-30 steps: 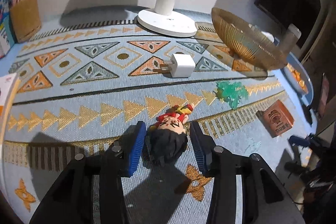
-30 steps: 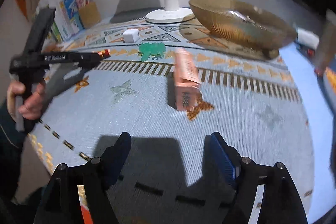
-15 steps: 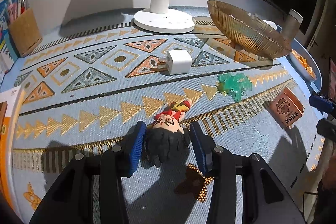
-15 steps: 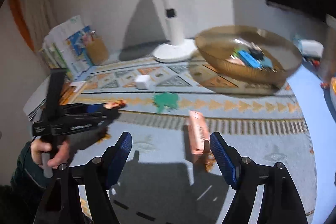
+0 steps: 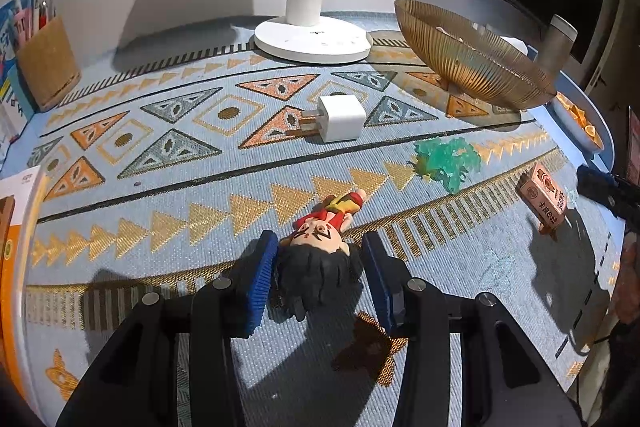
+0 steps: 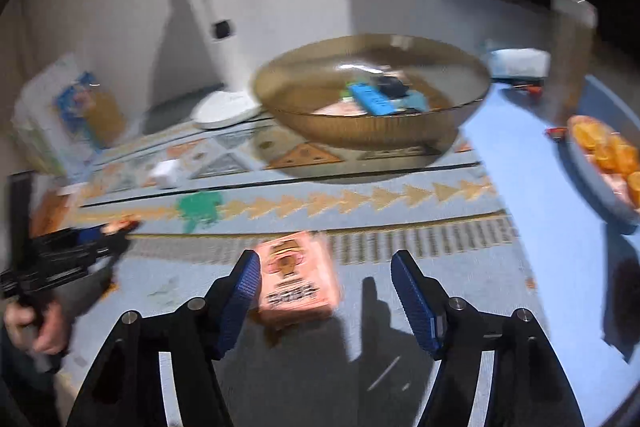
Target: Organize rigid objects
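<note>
A small figure (image 5: 320, 255) with black hair and a red shirt lies on the patterned mat (image 5: 168, 211). My left gripper (image 5: 319, 239) is shut on its head, blue pads against the hair on both sides. A pink box (image 6: 296, 279) stands on the mat between the jaws of my right gripper (image 6: 325, 259), close to the left pad (image 6: 244, 287) and well clear of the right one. Those jaws are closing. The right view is blurred. The same box (image 5: 542, 197) shows at the right of the left view. An amber ribbed bowl (image 6: 372, 135) behind it holds several small items.
A white charger (image 5: 342, 119) and a green plastic piece (image 5: 446, 163) lie on the mat. A white lamp base (image 5: 312, 43) and a pencil holder (image 5: 46, 67) stand at the back. A dish of orange slices (image 6: 600, 179) sits at the right.
My right gripper has moved up to the pink box, which now stands between its jaws instead of ahead of them. The left gripper stays on the figure's head.
</note>
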A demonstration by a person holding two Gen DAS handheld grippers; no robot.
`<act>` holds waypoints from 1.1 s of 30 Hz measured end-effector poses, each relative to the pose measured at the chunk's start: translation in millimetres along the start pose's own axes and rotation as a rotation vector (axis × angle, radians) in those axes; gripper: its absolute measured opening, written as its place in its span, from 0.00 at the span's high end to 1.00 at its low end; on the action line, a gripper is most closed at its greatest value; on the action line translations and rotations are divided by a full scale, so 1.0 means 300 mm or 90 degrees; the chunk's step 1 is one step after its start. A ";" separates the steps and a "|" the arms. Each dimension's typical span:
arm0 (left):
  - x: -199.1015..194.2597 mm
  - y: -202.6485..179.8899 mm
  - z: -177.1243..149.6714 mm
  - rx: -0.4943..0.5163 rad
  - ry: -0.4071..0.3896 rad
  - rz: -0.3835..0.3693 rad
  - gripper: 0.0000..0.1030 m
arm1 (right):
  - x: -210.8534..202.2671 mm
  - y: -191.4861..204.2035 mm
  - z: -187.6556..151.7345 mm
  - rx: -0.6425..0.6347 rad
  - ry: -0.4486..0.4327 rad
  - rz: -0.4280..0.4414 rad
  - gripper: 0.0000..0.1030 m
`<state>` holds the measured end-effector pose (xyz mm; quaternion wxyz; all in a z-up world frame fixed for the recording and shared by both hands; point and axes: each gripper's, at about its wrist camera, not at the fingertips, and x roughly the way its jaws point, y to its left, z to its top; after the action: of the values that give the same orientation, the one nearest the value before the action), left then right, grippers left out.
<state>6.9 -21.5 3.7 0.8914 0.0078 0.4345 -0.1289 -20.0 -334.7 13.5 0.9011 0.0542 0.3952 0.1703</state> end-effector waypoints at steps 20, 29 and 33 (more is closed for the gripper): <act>0.001 -0.086 -0.011 0.082 -0.013 0.080 0.71 | 0.155 0.161 -0.041 -0.158 0.076 -0.026 0.61; -0.170 -0.211 0.072 0.105 -0.109 0.026 0.71 | -0.048 0.124 -0.038 -0.115 0.002 0.102 0.61; -0.293 -0.300 0.200 0.118 -0.203 -0.019 0.71 | -0.201 0.051 0.074 -0.070 -0.089 0.106 0.61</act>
<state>-19.9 -96.5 118.0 0.9424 0.0626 0.2740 -0.1814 -45.9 -340.7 73.9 0.9108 0.0489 0.3155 0.2617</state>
